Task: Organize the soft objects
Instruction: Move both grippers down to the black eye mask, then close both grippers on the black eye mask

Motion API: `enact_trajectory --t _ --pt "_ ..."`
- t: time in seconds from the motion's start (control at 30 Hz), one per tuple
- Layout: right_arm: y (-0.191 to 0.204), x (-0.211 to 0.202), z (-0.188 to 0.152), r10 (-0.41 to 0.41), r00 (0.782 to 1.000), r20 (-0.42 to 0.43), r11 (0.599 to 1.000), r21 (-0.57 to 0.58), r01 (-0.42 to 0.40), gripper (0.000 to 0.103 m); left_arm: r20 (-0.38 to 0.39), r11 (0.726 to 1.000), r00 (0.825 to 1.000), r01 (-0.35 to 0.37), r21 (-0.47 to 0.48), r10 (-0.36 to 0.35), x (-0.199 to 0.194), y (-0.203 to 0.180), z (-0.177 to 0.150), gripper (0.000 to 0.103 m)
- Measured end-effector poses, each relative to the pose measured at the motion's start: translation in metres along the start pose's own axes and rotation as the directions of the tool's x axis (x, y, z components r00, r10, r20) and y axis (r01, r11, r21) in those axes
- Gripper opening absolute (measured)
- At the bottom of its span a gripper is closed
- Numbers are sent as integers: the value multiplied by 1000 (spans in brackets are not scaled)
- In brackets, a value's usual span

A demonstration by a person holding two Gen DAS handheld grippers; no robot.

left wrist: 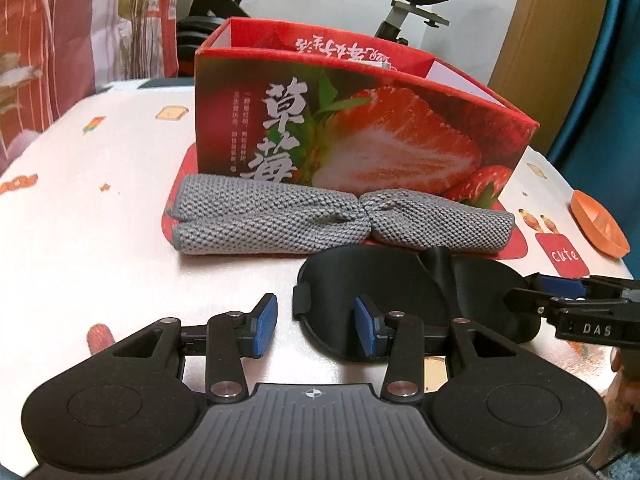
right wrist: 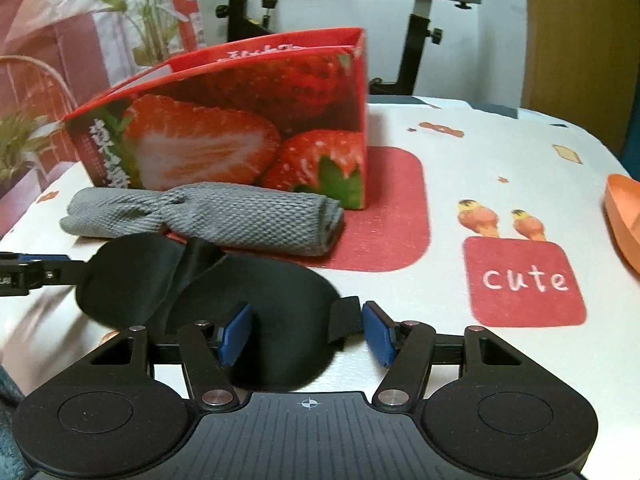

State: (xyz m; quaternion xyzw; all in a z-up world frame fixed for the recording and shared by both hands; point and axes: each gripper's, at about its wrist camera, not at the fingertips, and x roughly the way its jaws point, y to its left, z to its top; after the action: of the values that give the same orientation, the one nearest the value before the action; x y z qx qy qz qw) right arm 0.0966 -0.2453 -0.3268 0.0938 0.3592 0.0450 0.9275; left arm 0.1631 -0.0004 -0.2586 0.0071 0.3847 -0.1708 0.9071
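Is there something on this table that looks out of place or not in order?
Nothing is spilled or damaged. The grey knitted cloth is pinched in the middle, not neatly rolled, and the black eye mask lies folded on the tablecloth, both still outside the strawberry box.

"草莓" on box [left wrist: 360, 128], "cute" on tablecloth [right wrist: 525, 280]

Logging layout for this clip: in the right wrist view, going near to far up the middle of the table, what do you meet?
Right tool → black sleep mask → rolled grey knitted cloth → strawberry-printed box → exercise bike.
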Motion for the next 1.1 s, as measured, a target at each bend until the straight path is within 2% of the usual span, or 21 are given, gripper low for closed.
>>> enact_trajectory --t 0.27,0.37,0.47,0.83,1.1 --pt "21 7 -2 58 998 22 994 -98 -56 50 -7 1000 1000 -8 -27 8 6 6 -1 45" --pt "26 9 -3 62 998 34 989 -135 -56 50 -6 999 1000 -31 -23 31 6 7 -1 53" --pt "28 12 -3 67 997 45 986 -158 -59 50 -8 998 999 -50 -33 49 7 10 0 55" --pt "27 11 -4 74 996 50 985 -159 -65 50 -26 998 998 -54 -40 53 12 10 1 56" --pt "26 11 -3 76 996 49 985 -156 -67 50 -43 997 997 -67 -33 65 11 7 1 62"
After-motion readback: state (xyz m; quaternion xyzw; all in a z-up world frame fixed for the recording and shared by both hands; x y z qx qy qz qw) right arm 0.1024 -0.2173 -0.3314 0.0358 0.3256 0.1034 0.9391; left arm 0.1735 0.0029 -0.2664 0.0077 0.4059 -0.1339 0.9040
